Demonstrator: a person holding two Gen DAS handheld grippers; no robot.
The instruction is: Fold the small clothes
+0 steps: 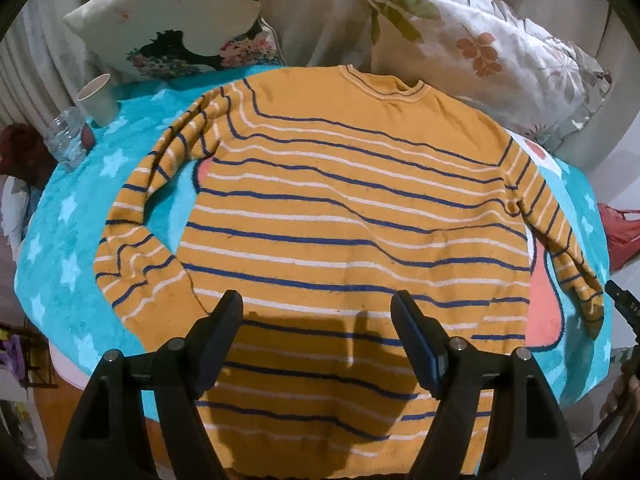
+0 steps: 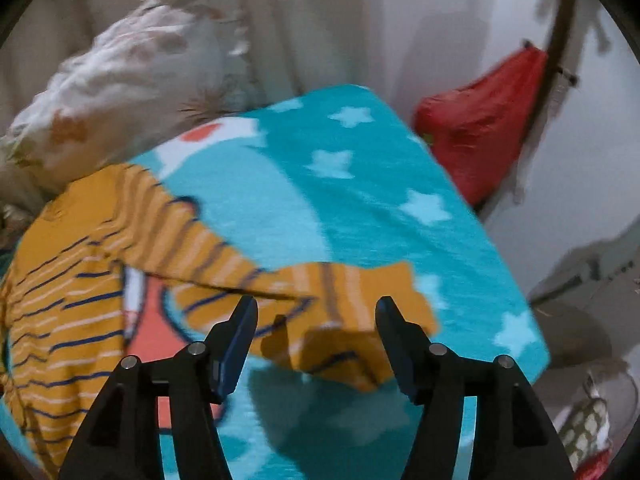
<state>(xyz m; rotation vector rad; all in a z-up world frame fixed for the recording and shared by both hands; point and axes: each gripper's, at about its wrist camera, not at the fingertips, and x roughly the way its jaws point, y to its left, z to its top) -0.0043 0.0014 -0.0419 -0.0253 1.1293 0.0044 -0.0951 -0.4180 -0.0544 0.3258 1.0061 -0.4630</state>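
Beside sweater [image 1: 352, 208], cup [image 1: 98, 98], jar [image 1: 66, 140], pillows [image 1: 480, 48]

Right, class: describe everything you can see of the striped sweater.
The sweater is mustard-yellow knit with thin navy and white stripes, a ribbed round collar and long sleeves. It lies flat, spread out on the turquoise star blanket, collar towards the pillows. One sleeve bends inward; the other trails outward, its cuff rumpled. Neither gripper holds it.

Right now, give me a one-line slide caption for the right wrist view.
Open right gripper hovers over the striped sweater's sleeve cuff on the teal star blanket.
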